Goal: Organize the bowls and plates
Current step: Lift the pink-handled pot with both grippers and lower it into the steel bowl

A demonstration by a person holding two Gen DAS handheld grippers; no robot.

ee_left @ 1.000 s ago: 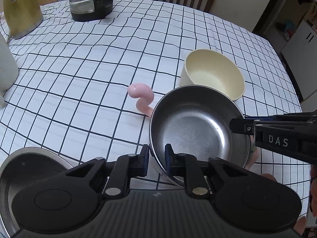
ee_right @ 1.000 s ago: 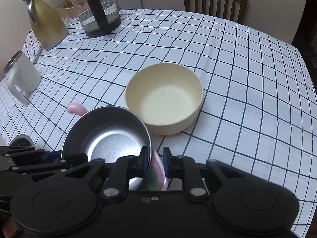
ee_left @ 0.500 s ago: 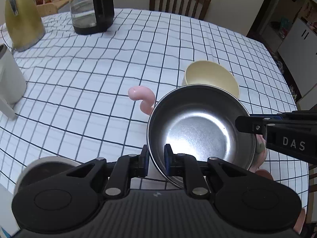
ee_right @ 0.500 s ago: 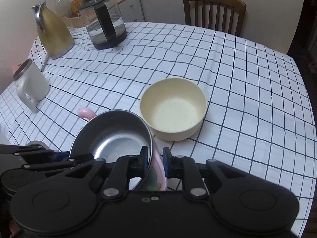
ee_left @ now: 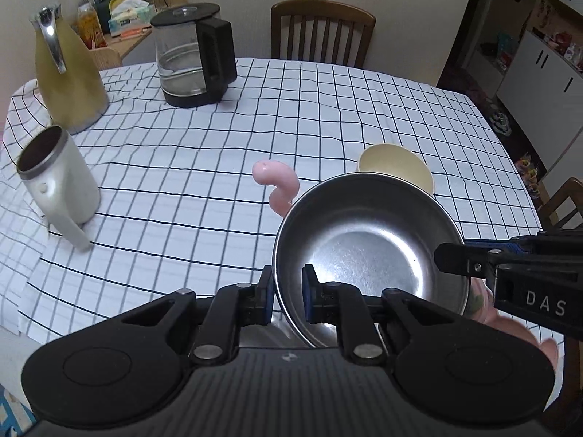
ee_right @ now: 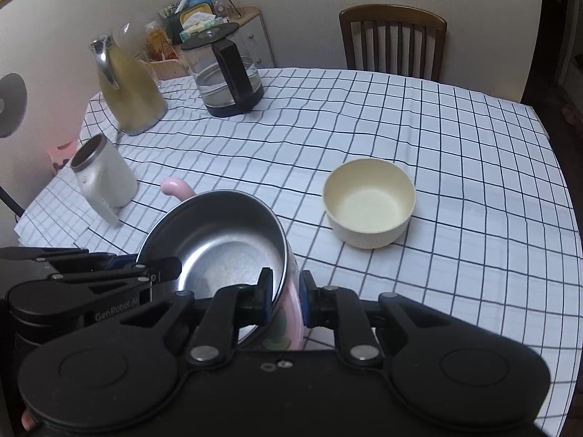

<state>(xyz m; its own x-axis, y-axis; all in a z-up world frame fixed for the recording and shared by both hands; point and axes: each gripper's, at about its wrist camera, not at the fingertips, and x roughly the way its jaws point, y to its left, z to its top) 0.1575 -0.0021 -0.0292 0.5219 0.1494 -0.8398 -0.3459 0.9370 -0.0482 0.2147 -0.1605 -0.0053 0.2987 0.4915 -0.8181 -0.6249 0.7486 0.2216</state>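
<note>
A steel bowl (ee_left: 368, 247) with a pink outside and a curled pink handle (ee_left: 278, 182) hangs above the checked tablecloth, held by both grippers. My left gripper (ee_left: 288, 291) is shut on its near rim. My right gripper (ee_left: 470, 258) comes in from the right and pinches the opposite rim. In the right wrist view the same bowl (ee_right: 226, 240) tilts a little, the right gripper (ee_right: 286, 291) shut on its rim and pink wall, the left gripper (ee_right: 160, 271) on the left rim. A cream bowl (ee_right: 370, 202) stands empty on the table beyond, apart from the steel one.
A white mug (ee_left: 58, 182) stands at the left, with a gold jug (ee_left: 69, 80) and a glass kettle (ee_left: 193, 58) behind it. A wooden chair (ee_left: 322, 32) is at the table's far side. The table's right edge (ee_right: 554, 167) drops to a dark floor.
Both grippers have risen and drawn back with the steel bowl, so the table looks farther off. The steel dish at the lower left of the left wrist view has left the frame.
</note>
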